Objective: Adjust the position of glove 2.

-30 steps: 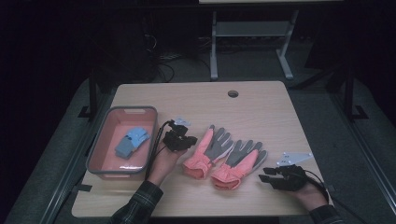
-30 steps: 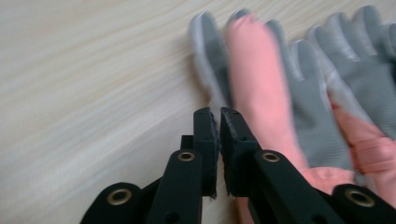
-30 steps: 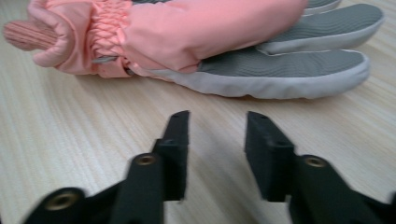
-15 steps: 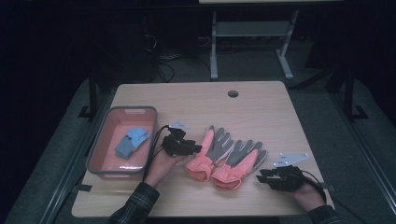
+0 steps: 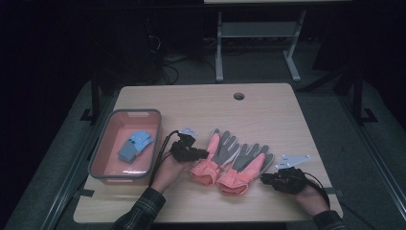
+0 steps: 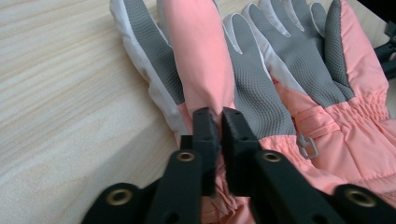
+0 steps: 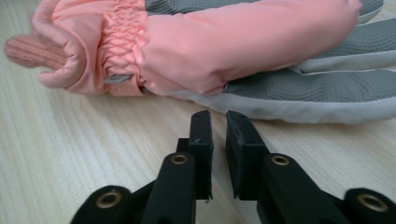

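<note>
My left tool [image 6: 218, 122] pinches only the left glove's [image 5: 214, 158] thumb; lifting may slip it. Right tool [image 7: 218, 125], clenched empty, sits short of the right glove [image 7: 224, 51].

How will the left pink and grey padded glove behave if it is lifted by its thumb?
The left pink and grey padded glove looks soft and puffy, so it would probably hang limp from the left claw. It seems light for its size. The textured grey palm likely grips the wooden table a little.
</note>
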Demonstrator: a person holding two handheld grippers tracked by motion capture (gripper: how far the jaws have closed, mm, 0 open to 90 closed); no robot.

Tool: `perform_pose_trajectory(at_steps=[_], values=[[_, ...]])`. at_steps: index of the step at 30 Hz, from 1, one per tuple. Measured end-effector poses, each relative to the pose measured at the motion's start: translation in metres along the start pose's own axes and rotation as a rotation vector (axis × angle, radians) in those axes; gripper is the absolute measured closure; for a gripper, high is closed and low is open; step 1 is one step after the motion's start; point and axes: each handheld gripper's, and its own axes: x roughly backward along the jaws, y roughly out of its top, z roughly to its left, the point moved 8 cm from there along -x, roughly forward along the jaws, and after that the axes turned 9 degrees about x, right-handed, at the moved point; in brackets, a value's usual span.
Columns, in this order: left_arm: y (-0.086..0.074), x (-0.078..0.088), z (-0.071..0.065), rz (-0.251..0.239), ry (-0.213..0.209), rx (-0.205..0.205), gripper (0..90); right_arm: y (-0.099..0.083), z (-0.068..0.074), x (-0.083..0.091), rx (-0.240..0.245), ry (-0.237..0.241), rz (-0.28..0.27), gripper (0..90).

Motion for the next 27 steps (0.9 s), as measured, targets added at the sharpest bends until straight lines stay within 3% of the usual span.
perform_pose_trajectory(at_steps=[3,9,14,18,22,27], values=[[0.001,0.005,-0.003,0.013,-0.015,-0.021,87.6,0.002,-0.001,-0.003,-0.004,-0.002,0.0,85.6],[0.007,0.019,-0.008,-0.008,-0.019,-0.049,88.2,0.011,0.004,-0.008,0.019,0.018,-0.016,88.4],[0.018,0.025,-0.007,-0.042,0.007,-0.066,88.6,0.017,0.009,-0.014,0.031,0.027,-0.013,88.5],[0.028,0.026,-0.002,-0.067,0.024,-0.061,88.9,0.02,0.009,-0.019,0.045,0.024,-0.01,88.5],[0.039,0.023,0.0,-0.08,0.045,-0.095,89.0,0.023,0.008,-0.022,0.039,0.018,-0.007,88.5],[0.048,0.023,-0.003,-0.115,0.045,-0.105,89.3,0.026,0.007,-0.026,0.043,0.018,-0.006,89.5]])
